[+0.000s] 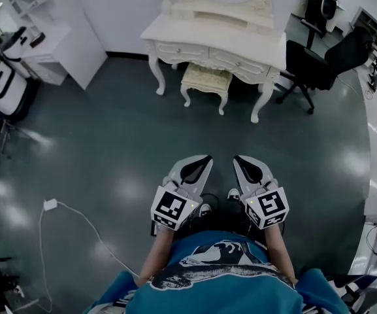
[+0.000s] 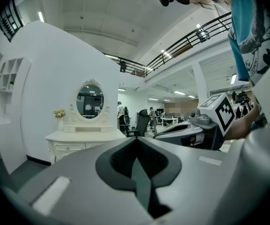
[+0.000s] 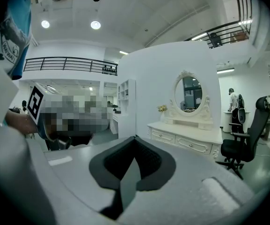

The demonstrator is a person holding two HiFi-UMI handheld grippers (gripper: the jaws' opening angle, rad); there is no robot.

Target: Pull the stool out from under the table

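A cream stool point(image 1: 205, 80) with carved legs stands tucked under the front of the white dressing table point(image 1: 240, 33) at the top of the head view. The table also shows in the left gripper view as the dressing table point(image 2: 78, 137) and in the right gripper view as the dressing table point(image 3: 191, 135). My left gripper point(image 1: 204, 157) and right gripper point(image 1: 239, 157) are held side by side close to my body, well short of the stool, both shut with nothing between them. The stool is hidden in both gripper views.
A black office chair point(image 1: 322, 63) stands right of the table. A white shelf unit point(image 1: 51, 38) is at the back left. A white cable and plug point(image 1: 51, 205) lie on the dark floor point(image 1: 110, 149) at my left.
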